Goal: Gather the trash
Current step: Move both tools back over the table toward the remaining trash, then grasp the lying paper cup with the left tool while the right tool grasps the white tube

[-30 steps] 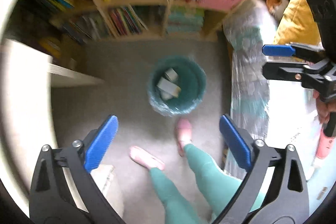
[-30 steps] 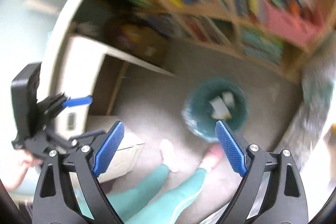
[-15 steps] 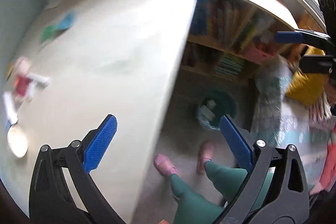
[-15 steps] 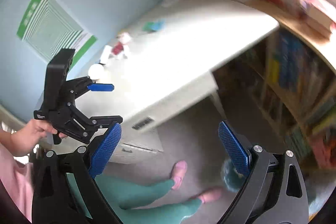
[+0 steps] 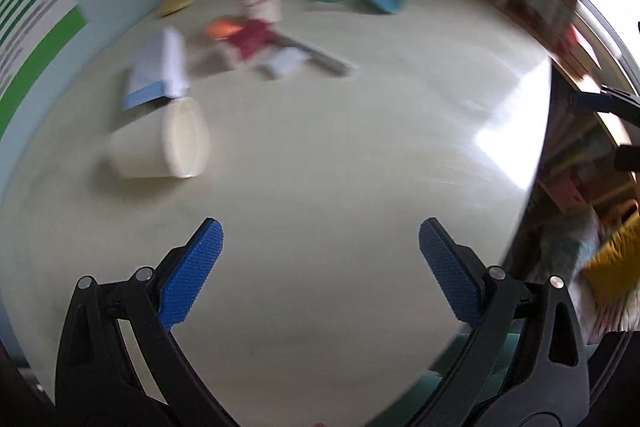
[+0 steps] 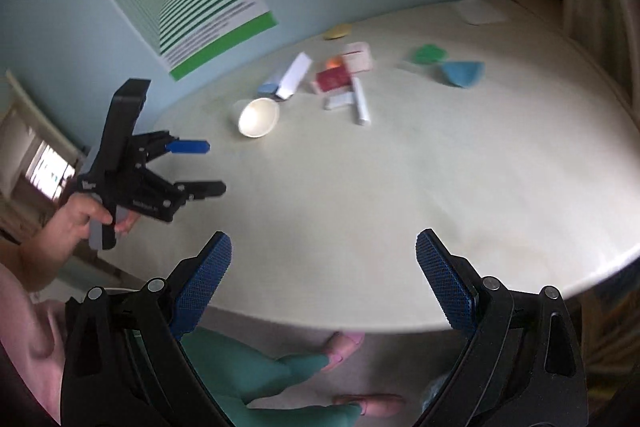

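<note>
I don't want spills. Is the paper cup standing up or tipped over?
Tipped over: the paper cup lies on its side on the table, showing an empty inside.

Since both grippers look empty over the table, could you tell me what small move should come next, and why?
Probably ease the open left gripper forward-left toward the tipped paper cup: it is the nearest piece of litter on the table, and nothing is held yet.

A pale table (image 6: 400, 207) carries, toward its far side, a tipped paper cup (image 6: 258, 117), a white-and-blue box (image 6: 288, 77), a red packet (image 6: 334, 79), a white marker (image 6: 361, 103), a pink-white carton (image 6: 359, 57), green (image 6: 428, 54) and blue (image 6: 462, 73) scraps, a yellow piece (image 6: 337, 31) and a lamp base (image 6: 482, 11).
</note>
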